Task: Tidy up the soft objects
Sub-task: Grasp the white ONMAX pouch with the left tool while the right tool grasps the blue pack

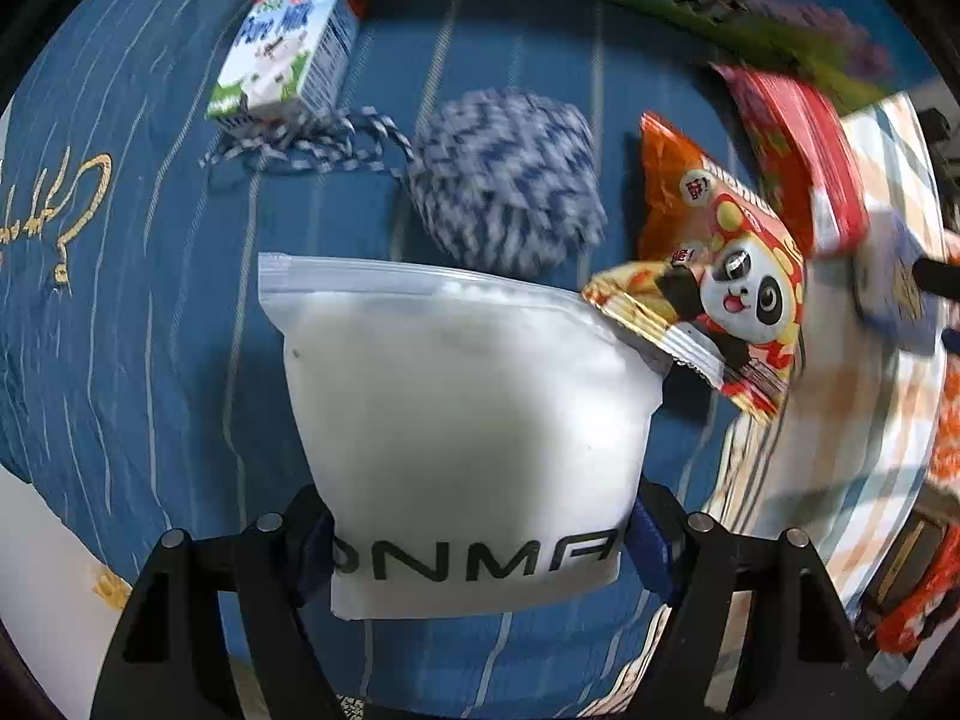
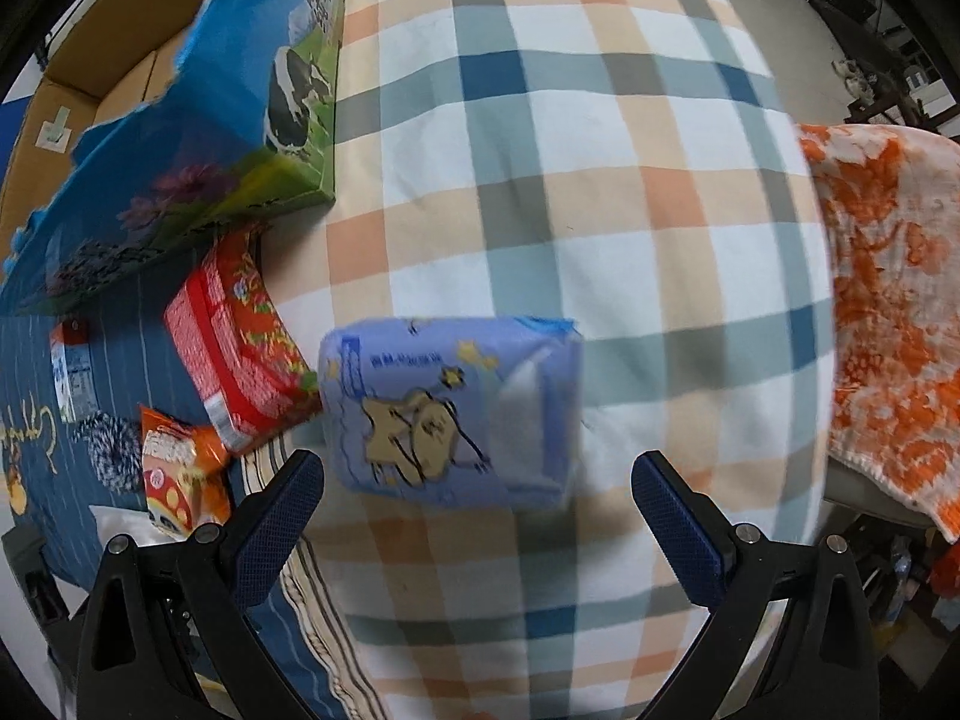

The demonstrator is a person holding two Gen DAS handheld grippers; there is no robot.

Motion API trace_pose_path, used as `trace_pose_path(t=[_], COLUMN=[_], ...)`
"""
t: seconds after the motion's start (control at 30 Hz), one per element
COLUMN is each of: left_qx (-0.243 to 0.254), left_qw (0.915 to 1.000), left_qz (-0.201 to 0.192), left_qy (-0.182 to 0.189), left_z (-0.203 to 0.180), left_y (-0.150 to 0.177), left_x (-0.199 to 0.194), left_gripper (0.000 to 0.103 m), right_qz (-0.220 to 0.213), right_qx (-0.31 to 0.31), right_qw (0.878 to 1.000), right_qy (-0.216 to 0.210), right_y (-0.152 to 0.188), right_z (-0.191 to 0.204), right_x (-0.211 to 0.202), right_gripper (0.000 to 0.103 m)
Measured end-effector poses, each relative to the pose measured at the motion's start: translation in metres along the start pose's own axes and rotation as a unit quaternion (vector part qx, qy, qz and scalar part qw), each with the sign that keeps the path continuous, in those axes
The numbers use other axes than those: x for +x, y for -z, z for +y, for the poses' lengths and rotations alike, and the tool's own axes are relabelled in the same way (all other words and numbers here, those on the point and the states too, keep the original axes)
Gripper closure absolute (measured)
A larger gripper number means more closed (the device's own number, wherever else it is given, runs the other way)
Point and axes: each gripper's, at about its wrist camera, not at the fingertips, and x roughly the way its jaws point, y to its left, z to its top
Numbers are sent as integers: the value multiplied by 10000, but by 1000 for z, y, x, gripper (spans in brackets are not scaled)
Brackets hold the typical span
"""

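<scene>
Between our left gripper [image 1: 474,546] pads sits the near end of the white zip bag [image 1: 462,420], squeezed from both sides, presumably so we can lift it off the blue cloth [image 1: 150,300]; the gripper aims straight down. Farther right, our right gripper [image 2: 477,504] hangs wide open over the blue tissue pack [image 2: 450,408], touching nothing, also pointing down at the plaid cloth [image 2: 600,210].

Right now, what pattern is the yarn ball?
Blue-and-white marled zigzag on the yarn ball, clearest in the left wrist view.

Blue tissue pack [image 2: 450,414] on checked cloth [image 2: 600,180] — gripper [image 2: 477,480] agape
</scene>
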Motion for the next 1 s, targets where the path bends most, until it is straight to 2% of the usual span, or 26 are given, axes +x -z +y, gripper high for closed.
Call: trace_pose_path(t=[0.27, 0.47, 0.53, 0.6, 0.67, 0.73, 0.83, 1.0], left_qx=[-181, -155, -159, -156, -150, -144, -165, -183], left_qw=[9998, 9998, 9997, 9997, 9997, 9996, 9995, 9991], left_qz=[-44, -117, -135, -160, -192, -221, -266, -380], left_qy=[-29, -79, -84, -86, -102, -116, -93, -30], left_z=[-3, -4, -11, -5, -5, -3, -4, -5], left_y=[-14, 4, 4, 1, 5, 6, 15, 36], left_x=[-11, -29, -24, -20, -25, -26, -40, -66], left_gripper=[26, 26, 26, 26, 27, 27, 27, 27], right_qz=[472, 519, 486, 449, 406, 341, 306, 232], right_qx=[257, 255, 236, 246, 219, 197, 136, 35], right_qw=[9985, 9983, 9985, 9986, 9989, 9992, 9994, 9996], right_qy=[-120, -62, 105, 91, 73, 76, 32, -156], right_y=[-19, -23, -24, -24, -21, -10, 0, 24], right_z=[0, 3, 5, 6, 4, 3, 2, 4], right_x=[31, 33, 30, 27, 22, 18, 9, -20], right_gripper=[0, 3, 14, 17, 26, 43, 56, 58])
